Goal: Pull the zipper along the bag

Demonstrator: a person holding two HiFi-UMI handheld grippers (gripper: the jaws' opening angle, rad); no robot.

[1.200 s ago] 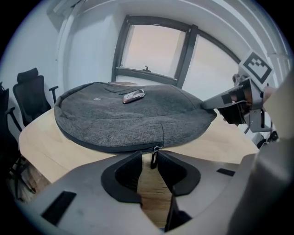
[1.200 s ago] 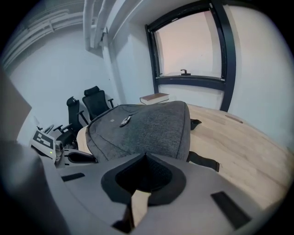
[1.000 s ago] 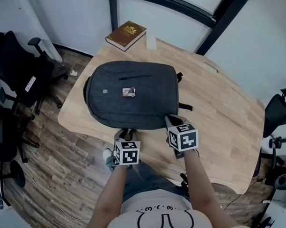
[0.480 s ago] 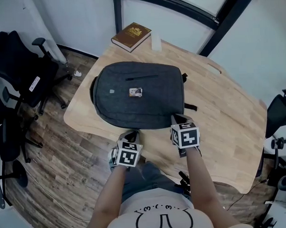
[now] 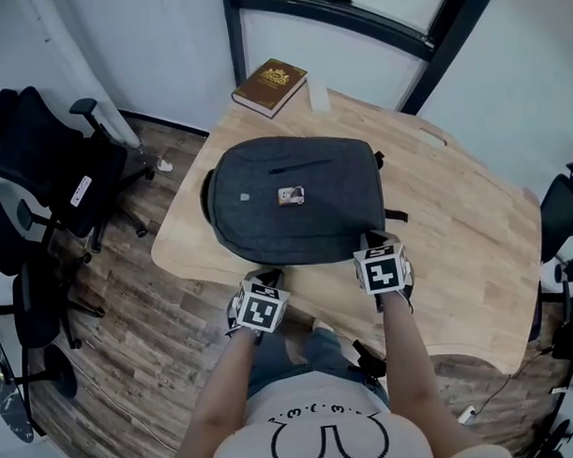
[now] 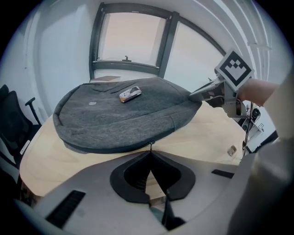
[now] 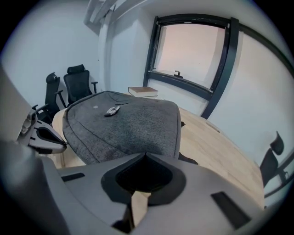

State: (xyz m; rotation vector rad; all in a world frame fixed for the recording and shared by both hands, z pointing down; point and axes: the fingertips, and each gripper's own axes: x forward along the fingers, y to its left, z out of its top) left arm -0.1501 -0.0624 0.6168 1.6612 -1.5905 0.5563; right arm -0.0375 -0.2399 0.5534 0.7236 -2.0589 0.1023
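Note:
A dark grey backpack point(image 5: 295, 200) lies flat on the wooden table point(image 5: 455, 227), a small metal badge point(image 5: 288, 195) on its top. My left gripper point(image 5: 267, 276) is at the bag's near edge. In the left gripper view point(image 6: 150, 151) its jaws are shut on the small metal zipper pull point(image 6: 151, 144) that hangs from the backpack's point(image 6: 115, 119) rim. My right gripper point(image 5: 371, 237) sits at the near right corner. In the right gripper view point(image 7: 146, 155) it is shut on the backpack's point(image 7: 124, 124) edge fabric.
A brown book point(image 5: 270, 85) and a small white object point(image 5: 317, 95) lie at the table's far edge. Black office chairs point(image 5: 59, 175) stand to the left on the wood floor, and another chair point(image 5: 563, 223) to the right. The person's legs are against the near table edge.
The head view has shifted, so the bag sits further right in the picture. My left gripper has edged slightly left along the bag's near edge, away from the right gripper, which stays at its corner.

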